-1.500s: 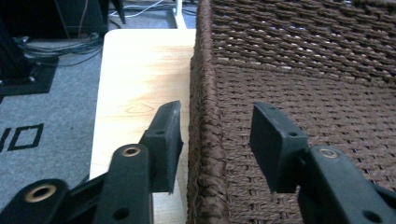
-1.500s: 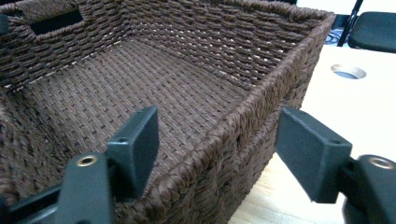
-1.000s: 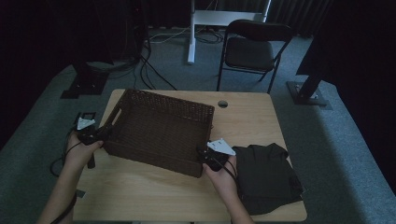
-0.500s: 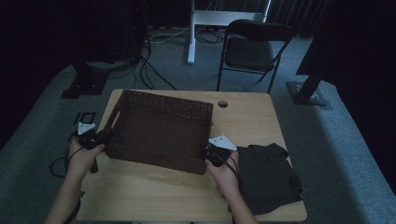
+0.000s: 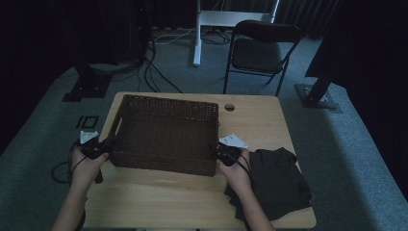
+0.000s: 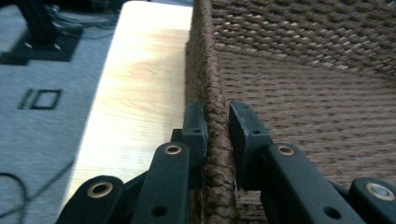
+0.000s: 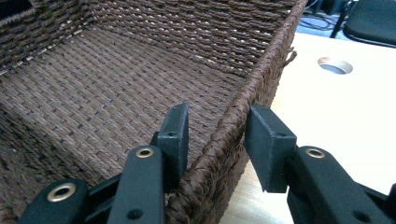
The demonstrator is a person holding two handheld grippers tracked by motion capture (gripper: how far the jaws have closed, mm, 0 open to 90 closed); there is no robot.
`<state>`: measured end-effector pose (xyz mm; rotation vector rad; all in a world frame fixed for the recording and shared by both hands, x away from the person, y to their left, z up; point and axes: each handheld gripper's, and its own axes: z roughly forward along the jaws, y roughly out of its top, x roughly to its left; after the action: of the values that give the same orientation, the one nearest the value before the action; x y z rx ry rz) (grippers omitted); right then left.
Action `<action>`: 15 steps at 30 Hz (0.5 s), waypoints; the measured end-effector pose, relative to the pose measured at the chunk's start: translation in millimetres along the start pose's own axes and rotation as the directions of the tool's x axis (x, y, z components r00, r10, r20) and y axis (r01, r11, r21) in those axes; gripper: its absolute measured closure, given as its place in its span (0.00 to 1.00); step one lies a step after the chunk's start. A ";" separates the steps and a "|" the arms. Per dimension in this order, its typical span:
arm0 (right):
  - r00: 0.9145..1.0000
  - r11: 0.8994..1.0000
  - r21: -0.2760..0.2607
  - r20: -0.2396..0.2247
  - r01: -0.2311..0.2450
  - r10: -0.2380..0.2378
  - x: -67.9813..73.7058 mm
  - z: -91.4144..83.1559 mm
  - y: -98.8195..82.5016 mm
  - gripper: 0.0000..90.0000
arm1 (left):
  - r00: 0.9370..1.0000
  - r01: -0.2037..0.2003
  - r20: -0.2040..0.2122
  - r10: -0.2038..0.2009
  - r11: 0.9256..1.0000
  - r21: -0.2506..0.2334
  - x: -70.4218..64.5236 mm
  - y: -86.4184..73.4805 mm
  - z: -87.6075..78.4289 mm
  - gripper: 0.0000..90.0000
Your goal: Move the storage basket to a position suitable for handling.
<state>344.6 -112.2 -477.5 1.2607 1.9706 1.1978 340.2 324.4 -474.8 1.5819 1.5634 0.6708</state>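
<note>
Basket (image 5: 166,132) rims pinched by left claw (image 6: 217,128), loosely straddled by right claw (image 7: 212,135); dark cloth (image 5: 279,180) beside.

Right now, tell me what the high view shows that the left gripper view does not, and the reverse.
High view alone: the dark folded cloth, the black folding chair, the right tool and both hands.

Left gripper view alone: close up, the left tool with its jaws pressed on either side of the braided rim.

Both: the brown woven wicker basket, the light wooden table and the grey carpet.
</note>
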 end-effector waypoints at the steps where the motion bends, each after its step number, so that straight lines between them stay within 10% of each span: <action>1: 1.000 1.000 -0.001 -0.007 0.001 -0.001 -1.7 0.5 0.2 0.67 | 1.000 -0.009 0.003 0.009 1.000 0.000 -0.5 -1.0 -1.1 0.87; 15: 0.998 0.999 0.030 -0.040 0.043 -0.042 -15.7 5.4 6.5 0.68 | 0.999 -0.031 -0.028 0.031 0.999 0.028 -10.4 -4.6 -8.0 0.88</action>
<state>358.6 -123.0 -475.1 1.2121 2.0415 1.1848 330.0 315.2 -472.6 1.6267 1.5777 0.6936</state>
